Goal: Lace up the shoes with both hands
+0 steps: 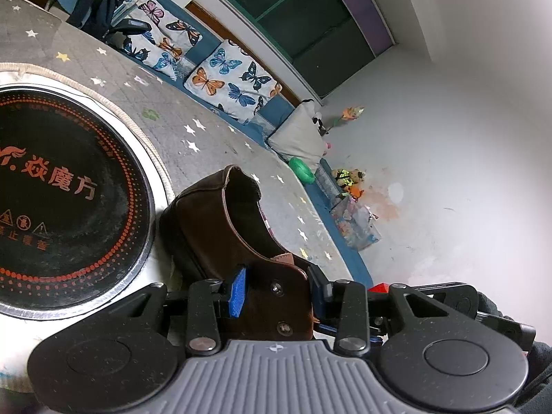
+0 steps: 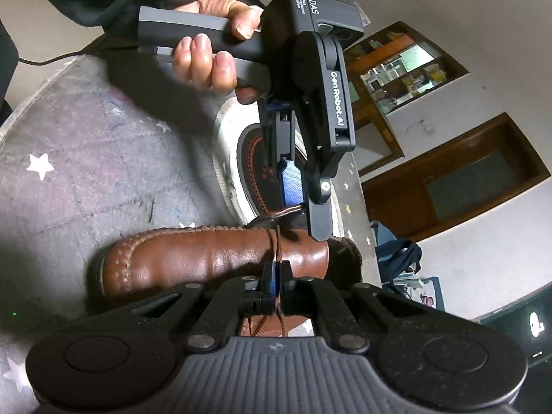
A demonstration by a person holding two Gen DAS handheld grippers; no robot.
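In the left wrist view, the brown leather lace-up shoe (image 1: 220, 227) lies on its side at the lower centre of the frame, on the grey star-printed desk (image 1: 207, 117) beside a round black induction hob with orange lettering (image 1: 65, 186). The left gripper (image 1: 276, 293) is clenched on the shoe's eyelet flap, blue pads on either side; two metal eyelets (image 1: 276, 288) show empty here, so I judge the lacing far from finished. In the right wrist view, the shoe (image 2: 207, 255) lies across the lower centre, glossy, with a stitched toe seam at the left. The right gripper (image 2: 276, 276) is shut tight on a thin reddish-brown lace (image 2: 274, 245) that runs up over the shoe. The left gripper (image 2: 300, 207) descends from above, carried by a hand (image 2: 210, 51). Threading and tying appear to remain.
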